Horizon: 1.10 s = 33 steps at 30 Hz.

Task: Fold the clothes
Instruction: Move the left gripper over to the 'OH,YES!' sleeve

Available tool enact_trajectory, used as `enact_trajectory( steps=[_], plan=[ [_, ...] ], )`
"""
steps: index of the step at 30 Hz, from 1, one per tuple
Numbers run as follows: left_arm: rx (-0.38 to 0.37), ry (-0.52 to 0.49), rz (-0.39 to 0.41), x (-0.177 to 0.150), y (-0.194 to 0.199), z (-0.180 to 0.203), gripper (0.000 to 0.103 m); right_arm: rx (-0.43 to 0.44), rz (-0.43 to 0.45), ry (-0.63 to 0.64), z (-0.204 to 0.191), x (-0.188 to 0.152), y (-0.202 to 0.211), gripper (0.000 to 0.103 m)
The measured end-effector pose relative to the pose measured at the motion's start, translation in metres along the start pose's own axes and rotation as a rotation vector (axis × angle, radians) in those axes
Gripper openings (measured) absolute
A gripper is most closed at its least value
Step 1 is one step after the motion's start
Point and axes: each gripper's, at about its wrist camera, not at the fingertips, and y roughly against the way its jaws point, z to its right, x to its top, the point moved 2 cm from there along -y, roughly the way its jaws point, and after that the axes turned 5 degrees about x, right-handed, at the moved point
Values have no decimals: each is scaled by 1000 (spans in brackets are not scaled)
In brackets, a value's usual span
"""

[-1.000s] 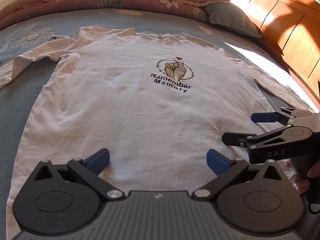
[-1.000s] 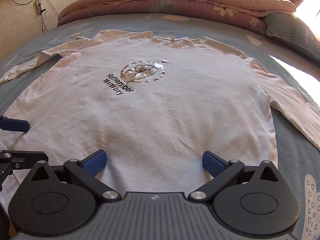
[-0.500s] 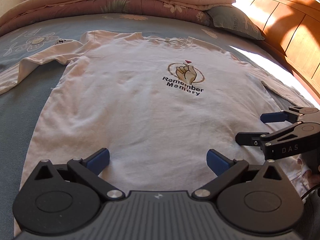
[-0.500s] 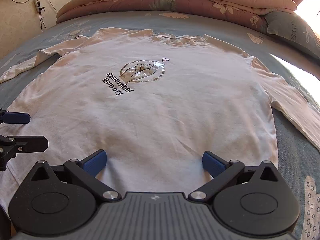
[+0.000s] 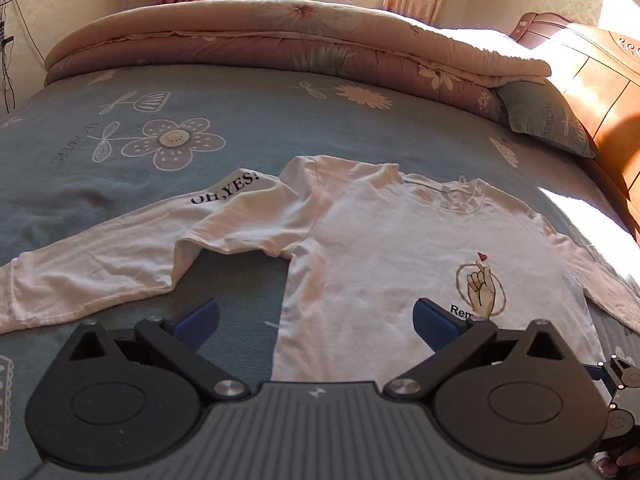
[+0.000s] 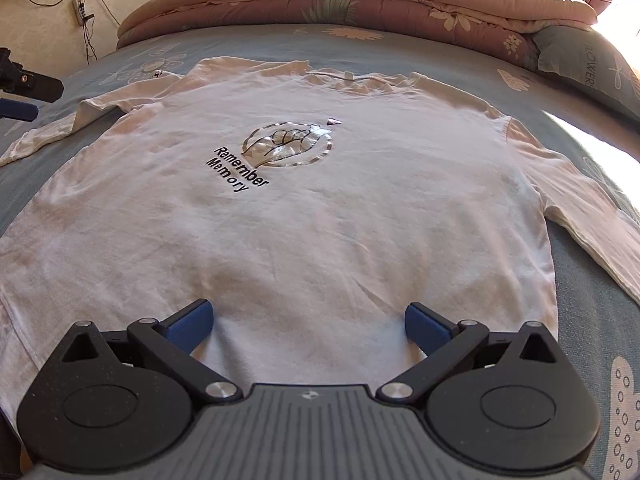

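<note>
While the blue bedsheet (image 5: 248,128) carried the white long-sleeved shirt (image 6: 320,208) spread flat and face up, nothing was yet folded. The left gripper (image 5: 316,318), jaws wide and empty, had swung from the shirt's hem toward its kinked sleeve (image 5: 132,252), likely the first fold. The right gripper (image 6: 306,322), equally wide and empty, hovered over the hem.
</note>
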Motion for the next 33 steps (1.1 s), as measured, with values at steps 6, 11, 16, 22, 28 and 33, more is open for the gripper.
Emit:
enact_trajectory(
  steps=[6,11,16,22,28,33],
  plan=[
    [124,201,17,13,5,-113,102,1,4,1,-1,0,-1,103],
    [90,496,-47,-31,-22,-194,102,-5,7,-1,-1,0,-1,103],
    [66,681,-68,-67,-46,-246,102,-12,18,-9,-2,1,-4,103],
    [-92,873,56,-83,-61,-278,102,-13,53,-11,-2,3,-8,103],
    [-141,866,114,-87,-67,-268,102,-21,82,-24,-1,6,-11,103],
    [-119,630,92,-75,-76,-234,102,-32,103,-34,-3,6,-13,103]
  ],
)
